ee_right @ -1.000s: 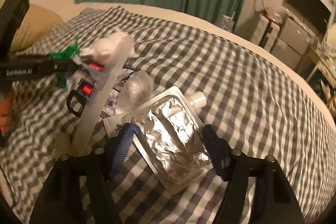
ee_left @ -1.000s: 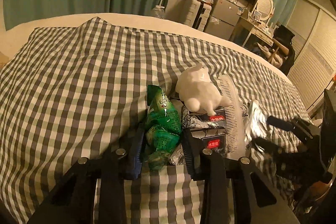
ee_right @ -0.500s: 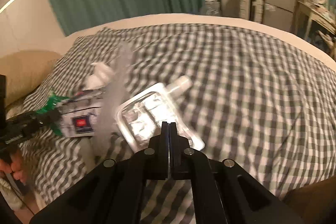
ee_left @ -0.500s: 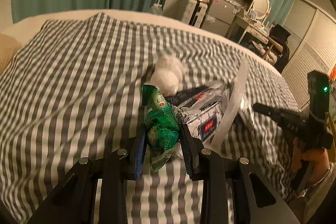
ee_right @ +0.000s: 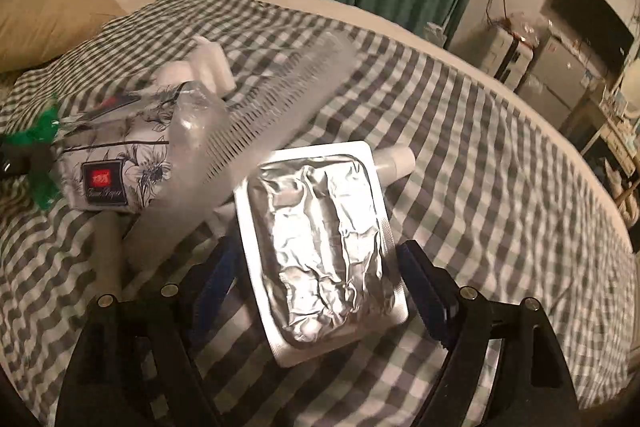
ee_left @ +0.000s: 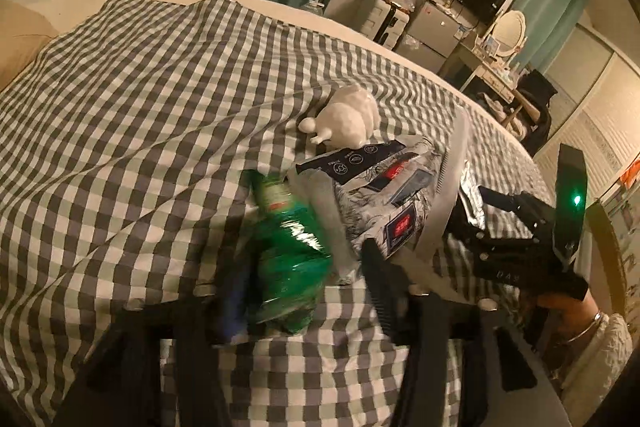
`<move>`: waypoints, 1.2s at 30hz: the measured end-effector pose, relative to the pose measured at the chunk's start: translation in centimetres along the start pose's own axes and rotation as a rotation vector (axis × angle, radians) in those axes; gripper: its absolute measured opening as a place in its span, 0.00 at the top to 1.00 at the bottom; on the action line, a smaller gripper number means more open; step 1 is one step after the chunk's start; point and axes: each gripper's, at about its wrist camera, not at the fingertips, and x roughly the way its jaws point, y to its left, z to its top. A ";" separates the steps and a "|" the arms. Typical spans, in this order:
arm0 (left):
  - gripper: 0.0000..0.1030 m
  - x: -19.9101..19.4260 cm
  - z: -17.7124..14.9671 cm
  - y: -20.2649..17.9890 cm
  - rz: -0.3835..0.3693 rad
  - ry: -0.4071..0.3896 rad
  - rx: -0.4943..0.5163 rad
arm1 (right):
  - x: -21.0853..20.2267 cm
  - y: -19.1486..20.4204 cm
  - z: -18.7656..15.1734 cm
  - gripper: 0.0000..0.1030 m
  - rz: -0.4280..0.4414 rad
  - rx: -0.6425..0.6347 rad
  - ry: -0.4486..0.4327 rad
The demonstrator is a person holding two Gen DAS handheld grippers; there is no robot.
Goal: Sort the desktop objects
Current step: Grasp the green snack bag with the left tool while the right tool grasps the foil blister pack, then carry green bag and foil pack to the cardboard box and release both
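Lying bunched: one comb [ee_right: 276, 107], one pouch [ee_right: 320, 247].

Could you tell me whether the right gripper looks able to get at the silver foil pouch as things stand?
Probably yes: the right gripper has its jaws opening on either side of the silver foil pouch, which lies flat on the checked cover. The comb lies beside the pouch, clear of the jaws.

Close wrist views, shared tissue pack [ee_left: 384, 203]

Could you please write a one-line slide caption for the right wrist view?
Right hand-held gripper, jaws opening, straddles a silver foil pouch beside a comb on the checked bedspread.
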 end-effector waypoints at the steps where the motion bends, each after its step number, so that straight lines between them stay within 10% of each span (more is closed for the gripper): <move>1: 0.45 0.1 0.0 0.1 -0.004 0.004 -0.001 | -0.1 -0.5 0.1 0.34 0.022 0.032 0.005; 7: 0.45 -0.9 -0.3 0.2 -0.012 -0.005 0.006 | -1.7 -2.2 -0.9 0.34 0.032 0.145 0.021; 10: 0.70 -1.5 -0.4 0.1 -0.023 -0.015 0.019 | -3.3 -2.4 -0.9 0.34 0.005 0.165 -0.001; 20: 0.71 -6.1 -0.6 -1.7 0.008 -0.083 0.059 | -10.1 -2.6 -0.9 0.34 0.058 0.276 -0.101; 25: 0.71 -9.1 -0.1 -6.4 0.028 -0.100 0.161 | -16.4 -1.3 0.0 0.34 0.060 0.276 -0.185; 36: 0.71 -15.0 1.2 -22.8 -0.239 -0.186 0.318 | -30.9 -4.4 -2.0 0.34 -0.155 0.335 -0.264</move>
